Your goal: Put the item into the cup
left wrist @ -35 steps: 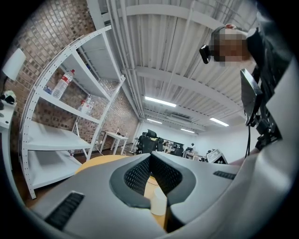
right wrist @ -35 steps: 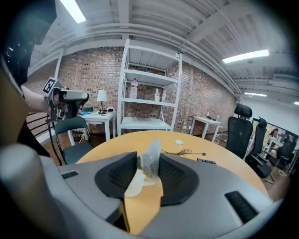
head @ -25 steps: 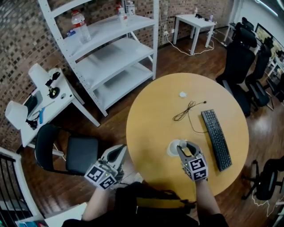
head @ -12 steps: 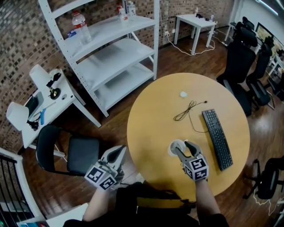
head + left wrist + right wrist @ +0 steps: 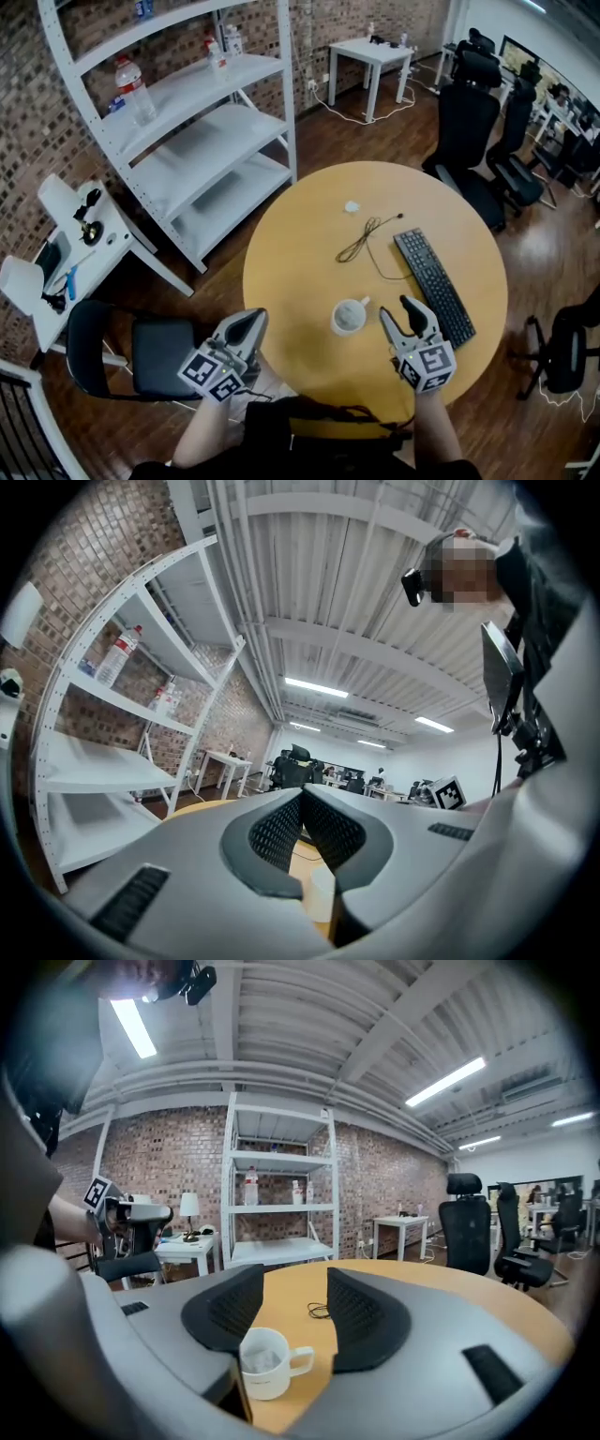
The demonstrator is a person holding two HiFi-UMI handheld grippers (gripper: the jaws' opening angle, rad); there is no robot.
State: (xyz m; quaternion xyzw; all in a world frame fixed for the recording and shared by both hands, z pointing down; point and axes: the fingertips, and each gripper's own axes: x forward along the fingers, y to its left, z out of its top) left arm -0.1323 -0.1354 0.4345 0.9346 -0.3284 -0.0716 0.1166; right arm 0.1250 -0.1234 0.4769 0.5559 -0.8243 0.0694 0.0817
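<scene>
Nowhere any readable word, brand or number. On the cubes of the left gripper (image 5: pixel 247 323) and right gripper (image 5: pixel 398 311), only black-and-white square code patterns, without letters or digits. On the bottle (image 5: pixel 132 90), a label too small to read. On the keyboard (image 5: pixel 433 286), key legends too small to make out.
</scene>
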